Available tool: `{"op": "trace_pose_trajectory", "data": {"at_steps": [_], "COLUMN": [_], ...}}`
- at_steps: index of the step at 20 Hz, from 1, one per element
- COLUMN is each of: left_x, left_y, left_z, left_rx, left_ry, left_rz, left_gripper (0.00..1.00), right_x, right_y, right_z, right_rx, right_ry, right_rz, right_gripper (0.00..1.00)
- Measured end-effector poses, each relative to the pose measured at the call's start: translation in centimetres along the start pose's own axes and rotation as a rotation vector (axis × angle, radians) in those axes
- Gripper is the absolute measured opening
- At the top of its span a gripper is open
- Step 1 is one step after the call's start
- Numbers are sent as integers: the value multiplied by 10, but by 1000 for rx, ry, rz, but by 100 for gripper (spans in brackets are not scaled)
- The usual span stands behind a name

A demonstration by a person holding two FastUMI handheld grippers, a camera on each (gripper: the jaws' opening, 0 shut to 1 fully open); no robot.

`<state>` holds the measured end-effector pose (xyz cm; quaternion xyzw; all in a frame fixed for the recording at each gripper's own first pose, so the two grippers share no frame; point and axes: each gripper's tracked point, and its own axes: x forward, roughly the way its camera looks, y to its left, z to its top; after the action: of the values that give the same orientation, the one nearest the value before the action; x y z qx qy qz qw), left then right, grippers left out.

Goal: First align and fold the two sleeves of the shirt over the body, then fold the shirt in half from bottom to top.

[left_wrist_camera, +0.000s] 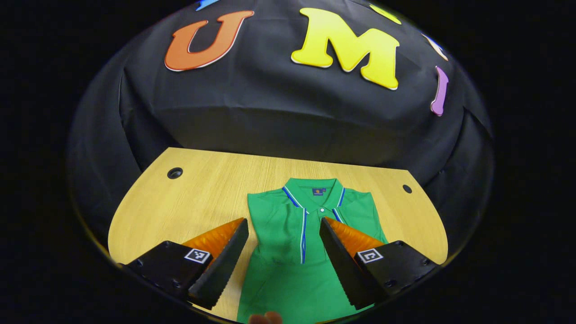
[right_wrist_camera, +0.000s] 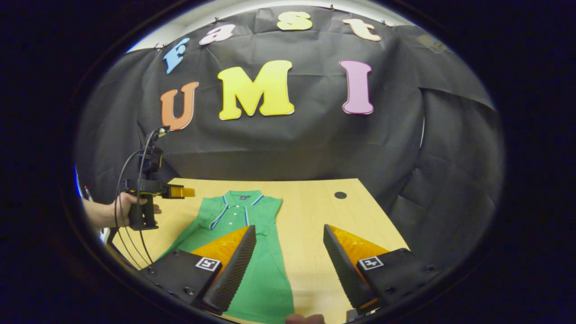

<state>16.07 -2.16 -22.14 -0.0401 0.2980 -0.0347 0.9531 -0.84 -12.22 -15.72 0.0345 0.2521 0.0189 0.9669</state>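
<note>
Fingertips of a hand (left_wrist_camera: 265, 318) showed at the bottom edge of the left gripper view, just below the hem end of the green polo shirt (left_wrist_camera: 297, 252). Above them, the left gripper (left_wrist_camera: 283, 225) stood with its two fingers spread wide, holding nothing; the shirt's placket and chest lay in the gap between the fingers, farther off, and whether the fingers touched the cloth could not be told. The shirt lay flat on the wooden table (left_wrist_camera: 211, 189), collar toward the booth's wall at the top of the frame, with its sides already turned inward so that its outline was a narrow strip. Two round holes marked the table, one at upper left (left_wrist_camera: 174, 173) and one at upper right (left_wrist_camera: 407, 188).

In the right gripper view, the right gripper (right_wrist_camera: 289, 231) was likewise wide apart and empty, hovering over the table (right_wrist_camera: 310, 211); its left finger overlapped the lower body of the shirt (right_wrist_camera: 252, 252) in the frame, while its right finger lay over bare wood. At the left of that frame, a person's hand (right_wrist_camera: 119, 208) held the left gripper (right_wrist_camera: 182, 192) above the table's left edge, cables trailing from it; how far its fingers stood apart could not be told from there. One hole (right_wrist_camera: 340, 195) showed near the table's far right corner. Black cloth (right_wrist_camera: 405, 148) draped the booth behind and to the right of the table.
</note>
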Motion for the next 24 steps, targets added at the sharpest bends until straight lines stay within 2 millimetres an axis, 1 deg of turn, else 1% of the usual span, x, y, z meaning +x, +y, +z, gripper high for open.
{"op": "trace_pose_trajectory", "data": {"at_steps": [2,4,6,8,10,11,13,16,17,18,19,21,23,24], "left_x": [-30,-61,-92,-116,-140,-153,-176,-202,-211,-218,-224,-228,-226,-223], "left_y": [2,4,9,18,21,24,32,51,54,56,59,63,63,62], "left_z": [0,-9,-30,-64,-102,-123,-160,-218,-235,-251,-267,-289,-306,-310], "left_rx": [0,4,24,60,77,71,61,88,92,89,82,66,34,19], "left_ry": [-23,-38,-25,14,88,130,199,309,340,371,398,439,471,480], "left_rz": [-5,-16,-31,-40,-71,-81,-101,-92,-97,-101,-103,-99,-97,-94], "left_gripper": [100,100,100,100,100,100,100,100,100,100,100,100,100,100], "right_x": [0,-3,-6,-9,-14,-17,-27,-46,-51,-57,-59,-67,-71,-72], "right_y": [9,18,21,20,18,16,7,-4,-6,-8,-9,-11,-16,-17], "right_z": [-3,-5,-11,-23,-45,-58,-85,-129,-148,-164,-181,-217,-244,-256], "right_rx": [-23,-48,-73,-89,-95,-105,-131,-135,-134,-135,-137,-147,-161,-168], "right_ry": [8,16,28,52,105,137,192,294,332,370,410,493,558,585], "right_rz": [28,62,88,99,114,117,112,104,103,103,106,116,112,113], "right_gripper": [93,93,93,93,93,95,95,95,93,95,95,95,96,95]}}
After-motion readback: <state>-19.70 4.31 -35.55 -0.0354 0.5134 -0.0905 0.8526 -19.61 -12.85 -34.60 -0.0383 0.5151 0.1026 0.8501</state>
